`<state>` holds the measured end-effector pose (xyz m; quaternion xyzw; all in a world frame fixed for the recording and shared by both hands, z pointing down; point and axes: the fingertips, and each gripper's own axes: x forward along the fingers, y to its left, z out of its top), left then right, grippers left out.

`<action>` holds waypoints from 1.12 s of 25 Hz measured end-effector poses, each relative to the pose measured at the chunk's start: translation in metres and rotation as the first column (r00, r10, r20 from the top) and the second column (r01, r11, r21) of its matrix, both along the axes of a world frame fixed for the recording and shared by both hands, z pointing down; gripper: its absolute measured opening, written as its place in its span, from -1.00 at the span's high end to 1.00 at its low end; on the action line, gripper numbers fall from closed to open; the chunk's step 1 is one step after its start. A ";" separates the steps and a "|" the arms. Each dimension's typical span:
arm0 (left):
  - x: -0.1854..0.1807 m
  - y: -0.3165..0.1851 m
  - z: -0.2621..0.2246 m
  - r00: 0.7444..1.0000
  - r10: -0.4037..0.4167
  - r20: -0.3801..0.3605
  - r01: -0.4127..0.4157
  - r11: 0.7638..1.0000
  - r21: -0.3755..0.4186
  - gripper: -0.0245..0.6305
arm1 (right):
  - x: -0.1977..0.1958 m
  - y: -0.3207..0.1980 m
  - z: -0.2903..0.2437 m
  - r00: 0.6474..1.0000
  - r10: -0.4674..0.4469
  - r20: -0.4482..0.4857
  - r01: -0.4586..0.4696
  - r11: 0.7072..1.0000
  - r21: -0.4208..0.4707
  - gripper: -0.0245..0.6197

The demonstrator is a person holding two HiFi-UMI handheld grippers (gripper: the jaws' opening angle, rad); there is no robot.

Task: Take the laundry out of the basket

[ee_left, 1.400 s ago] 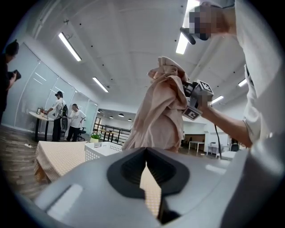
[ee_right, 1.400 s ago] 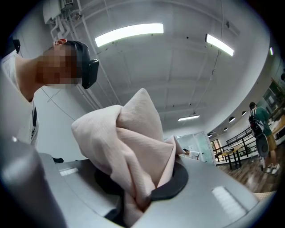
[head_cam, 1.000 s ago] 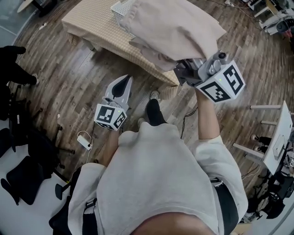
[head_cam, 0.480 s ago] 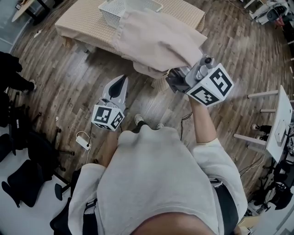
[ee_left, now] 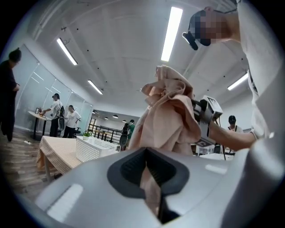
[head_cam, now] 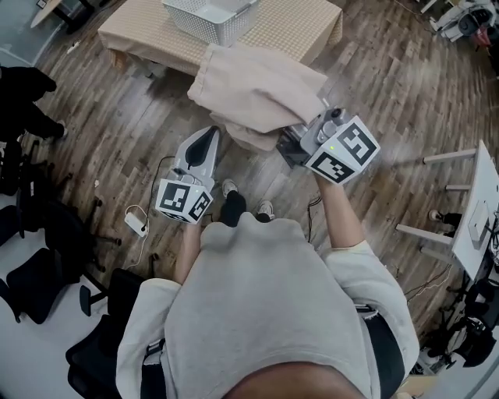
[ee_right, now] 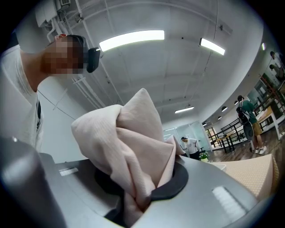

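Observation:
A beige cloth (head_cam: 257,90) hangs bunched above the wooden floor, clear of the white mesh basket (head_cam: 210,12) on the table behind it. My right gripper (head_cam: 295,146) is shut on a fold of the cloth, and its own view shows the fabric (ee_right: 129,138) pinched between the jaws (ee_right: 141,185). My left gripper (head_cam: 209,134) is lower and to the left, just beside the cloth's hanging edge, jaws together with nothing in them. In the left gripper view the cloth (ee_left: 171,116) dangles beyond the shut jaws (ee_left: 147,156), with the right gripper (ee_left: 205,111) holding it.
The basket stands on a low table with a beige checked cover (head_cam: 288,27). Black office chairs (head_cam: 39,265) crowd the left. A white table (head_cam: 477,210) stands at the right. A charger and cable (head_cam: 136,222) lie on the floor. People (ee_left: 62,118) stand in the far room.
My right gripper has drawn the cloth down and back toward the person, away from the basket. The left gripper has barely moved.

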<state>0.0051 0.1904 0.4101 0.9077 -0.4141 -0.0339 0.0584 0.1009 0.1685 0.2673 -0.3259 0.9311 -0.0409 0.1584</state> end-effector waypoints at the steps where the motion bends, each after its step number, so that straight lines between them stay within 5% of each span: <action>1: 0.001 0.008 0.001 1.000 -0.010 0.006 0.010 1.000 -0.001 0.89 | 0.001 0.007 0.012 1.000 0.001 -0.019 -0.001 1.000 -0.013 0.64; 11: -0.004 0.050 0.001 0.998 -0.053 0.021 0.053 0.999 -0.006 0.89 | 0.008 0.063 0.132 0.993 0.063 -0.102 -0.080 0.982 -0.170 0.64; 28: -0.022 0.039 -0.004 1.000 -0.012 0.015 0.012 1.000 -0.006 0.89 | 0.006 0.051 0.134 0.979 0.166 -0.118 -0.185 0.965 -0.185 0.64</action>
